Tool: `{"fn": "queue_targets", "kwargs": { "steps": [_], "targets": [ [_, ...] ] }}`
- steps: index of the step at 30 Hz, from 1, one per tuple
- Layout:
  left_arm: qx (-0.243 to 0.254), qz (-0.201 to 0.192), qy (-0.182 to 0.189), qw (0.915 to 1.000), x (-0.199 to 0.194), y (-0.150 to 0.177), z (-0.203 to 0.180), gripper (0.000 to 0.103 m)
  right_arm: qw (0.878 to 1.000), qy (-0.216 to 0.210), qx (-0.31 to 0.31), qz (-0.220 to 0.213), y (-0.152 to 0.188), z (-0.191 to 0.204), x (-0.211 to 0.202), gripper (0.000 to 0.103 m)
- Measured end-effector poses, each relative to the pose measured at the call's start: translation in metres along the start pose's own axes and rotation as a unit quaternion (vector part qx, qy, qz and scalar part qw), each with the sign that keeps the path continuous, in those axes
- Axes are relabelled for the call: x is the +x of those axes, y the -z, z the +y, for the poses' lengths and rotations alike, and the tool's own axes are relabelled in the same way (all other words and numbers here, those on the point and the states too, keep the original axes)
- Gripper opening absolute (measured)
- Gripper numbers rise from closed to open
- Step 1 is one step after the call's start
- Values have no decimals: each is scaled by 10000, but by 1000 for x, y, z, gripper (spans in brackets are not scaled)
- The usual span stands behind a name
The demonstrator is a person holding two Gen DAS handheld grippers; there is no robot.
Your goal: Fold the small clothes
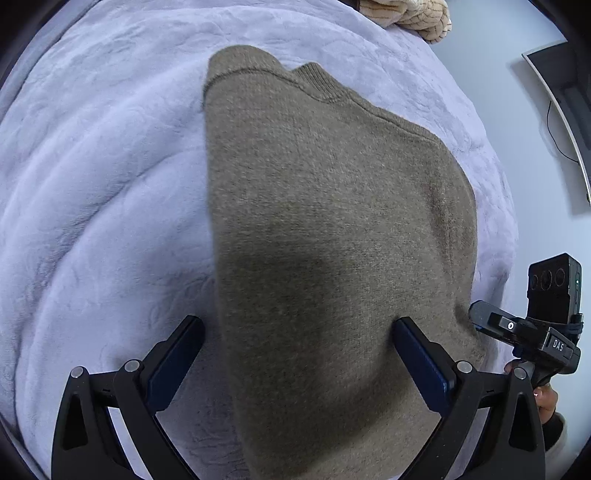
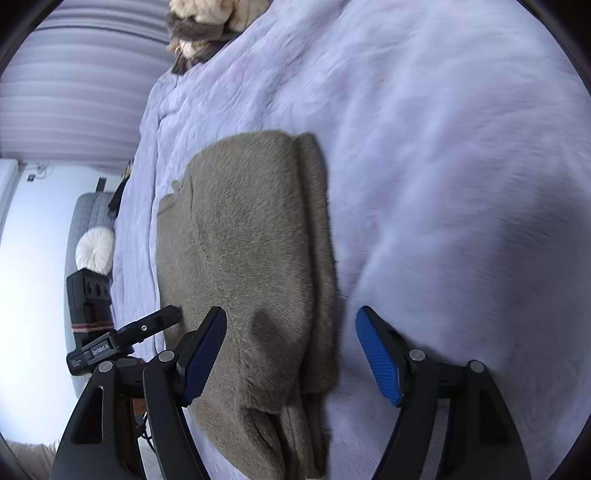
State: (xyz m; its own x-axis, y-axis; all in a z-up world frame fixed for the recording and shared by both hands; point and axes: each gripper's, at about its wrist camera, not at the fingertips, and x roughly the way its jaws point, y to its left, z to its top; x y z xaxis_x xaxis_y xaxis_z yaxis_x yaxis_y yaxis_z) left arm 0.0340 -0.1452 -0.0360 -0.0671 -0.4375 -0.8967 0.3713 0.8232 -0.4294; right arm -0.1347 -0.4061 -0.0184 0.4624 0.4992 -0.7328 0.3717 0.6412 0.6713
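An olive-brown knit sweater point(image 1: 332, 221) lies folded on a lavender fleece blanket point(image 1: 103, 192), its ribbed collar at the far end. My left gripper point(image 1: 298, 322) is open wide just over the sweater's near part, one finger above the blanket and the other on the knit. In the right wrist view the sweater point(image 2: 251, 236) shows a doubled edge along its right side. My right gripper point(image 2: 291, 312) is open too and straddles that edge, nothing pinched between its blue pads point(image 2: 376, 354). Each gripper shows in the other's view: the right gripper point(image 1: 517, 332), the left gripper point(image 2: 129, 332).
A cream and brown bundle of cloth point(image 1: 413, 18) sits at the blanket's far end, seen again in the right wrist view point(image 2: 207, 22). A dark-framed panel point(image 1: 561, 110) stands off the bed. A round white cushion point(image 2: 94, 251) rests beyond the bed's edge. A hand point(image 1: 546, 398) holds the right gripper.
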Motion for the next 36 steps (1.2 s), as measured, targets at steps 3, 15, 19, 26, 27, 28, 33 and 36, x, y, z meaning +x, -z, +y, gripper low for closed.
{"fn": "queue_targets", "kwargs": {
  "steps": [3, 15, 19, 26, 27, 28, 33, 36],
  "targets": [
    [91, 30, 107, 9999, 9, -1, -9, 103, 9995, -124, -122, 256, -5, 12, 21, 77],
    [-41, -224, 521, 9984, -8, 5, -4, 55, 9979, -571, 226, 184, 0, 26, 32, 33],
    [-48, -335, 833, 9960, -33, 13, 1, 47, 9927, -1159, 330, -51, 12, 43, 18, 32],
    [88, -640, 917, 9937, -95, 39, 19, 47, 9850, -1672, 394, -175, 43, 91, 11, 32],
    [83, -662, 919, 9935, -103, 42, 24, 47, 9840, -1730, 388, -176, 50, 99, 13, 32],
    [89, -693, 895, 9935, -114, 50, 31, 47, 9830, -1787, 379, -170, 56, 107, 14, 32],
    [30, -713, 589, 9957, -145, 90, 66, 47, 9794, -1988, 344, -18, 93, 143, 37, 32],
    [-117, -634, 365, 9973, -149, 112, 95, 47, 9790, -2000, 347, 195, 116, 157, 64, 32]
  ]
}}
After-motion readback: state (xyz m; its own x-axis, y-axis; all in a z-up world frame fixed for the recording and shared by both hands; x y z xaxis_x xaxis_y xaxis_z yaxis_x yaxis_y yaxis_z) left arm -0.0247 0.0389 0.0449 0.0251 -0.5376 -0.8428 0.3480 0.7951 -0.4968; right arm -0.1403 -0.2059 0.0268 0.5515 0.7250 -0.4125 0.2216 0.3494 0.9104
